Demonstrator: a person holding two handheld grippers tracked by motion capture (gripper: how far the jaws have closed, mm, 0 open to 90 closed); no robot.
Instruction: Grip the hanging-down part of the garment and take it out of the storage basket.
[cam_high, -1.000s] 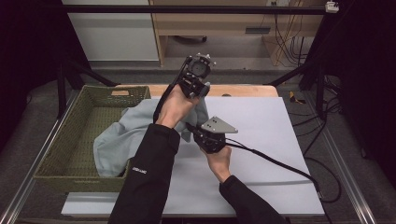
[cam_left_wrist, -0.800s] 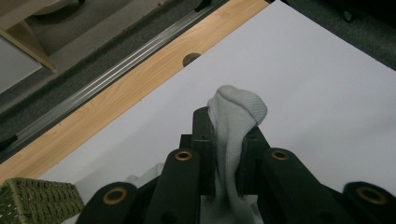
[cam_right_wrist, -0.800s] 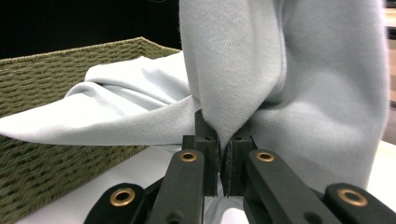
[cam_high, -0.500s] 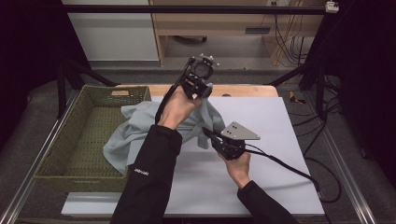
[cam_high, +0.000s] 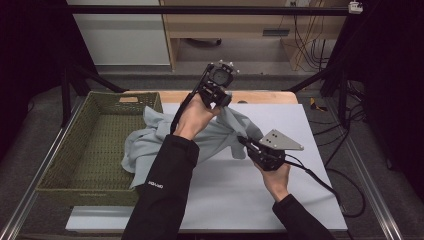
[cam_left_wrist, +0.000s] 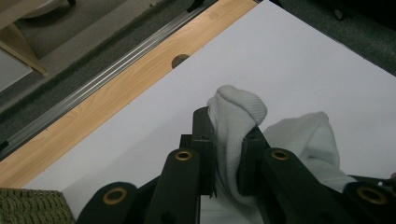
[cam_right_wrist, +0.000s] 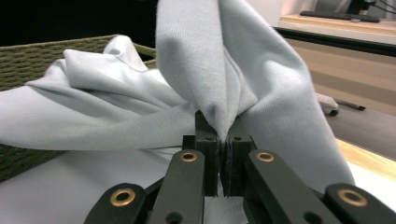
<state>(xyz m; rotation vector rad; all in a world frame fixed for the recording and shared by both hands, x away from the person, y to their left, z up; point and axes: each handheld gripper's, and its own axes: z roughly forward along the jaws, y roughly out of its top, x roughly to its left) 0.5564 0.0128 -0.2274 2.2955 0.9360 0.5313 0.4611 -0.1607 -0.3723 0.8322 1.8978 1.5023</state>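
Observation:
A pale grey-blue garment (cam_high: 150, 145) trails from the green woven basket (cam_high: 65, 165) onto the white table (cam_high: 225, 190). My left gripper (cam_high: 224, 97) is raised above the table's far middle, shut on a ribbed end of the garment (cam_left_wrist: 233, 116). My right gripper (cam_high: 243, 142) sits lower and nearer, shut on a fold of the same garment (cam_right_wrist: 219, 88), which hangs in loose folds between the two. In the right gripper view the basket (cam_right_wrist: 28, 56) stands behind the cloth.
A wooden strip (cam_high: 260, 97) runs along the table's far edge, with a metal rail (cam_left_wrist: 93, 88) beyond it. Black cables (cam_high: 325, 180) trail from the right gripper across the table's right side. Dark stands (cam_high: 340, 75) flank the table.
Both grippers have carried the garment rightward, drawing more of it out of the basket. The right gripper moved right and away from the left, spreading the cloth between them.

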